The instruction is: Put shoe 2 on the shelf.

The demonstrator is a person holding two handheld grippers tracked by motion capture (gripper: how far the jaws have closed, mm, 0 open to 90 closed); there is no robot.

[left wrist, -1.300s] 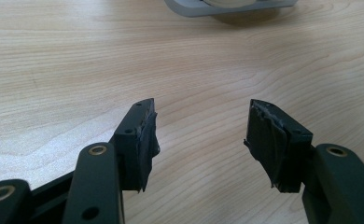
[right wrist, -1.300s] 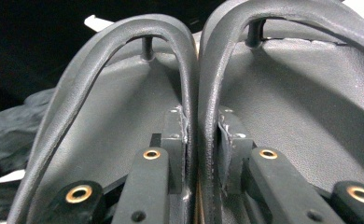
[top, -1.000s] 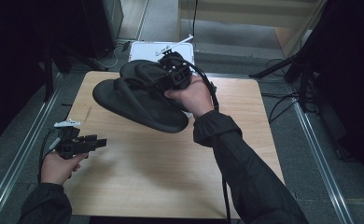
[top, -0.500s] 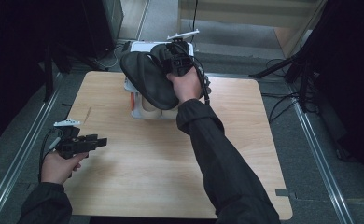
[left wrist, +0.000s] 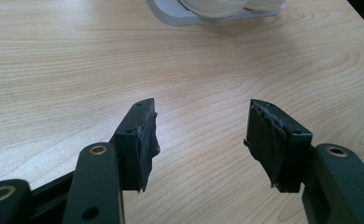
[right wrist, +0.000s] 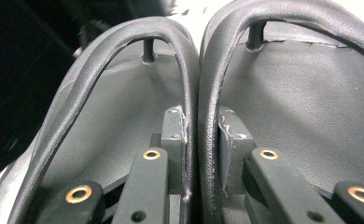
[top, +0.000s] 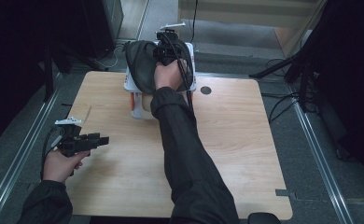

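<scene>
High view: we see a pale wooden worktop (top: 227, 140) ringed by grey floor and dark stands. At its far edge stands a white rack (top: 136, 100). Our right tool (top: 167, 46) grasps the inner straps of two black flip-flops (top: 140, 65), held together above that rack. Our left tool (top: 94, 139) hovers released near the worktop's left edge.

I see the pair of black flip-flops (right wrist: 124, 116) held up together over the far table edge, soles side by side, their inner straps (right wrist: 196, 93) pressed against each other, toe posts upright above grey footbeds.
</scene>
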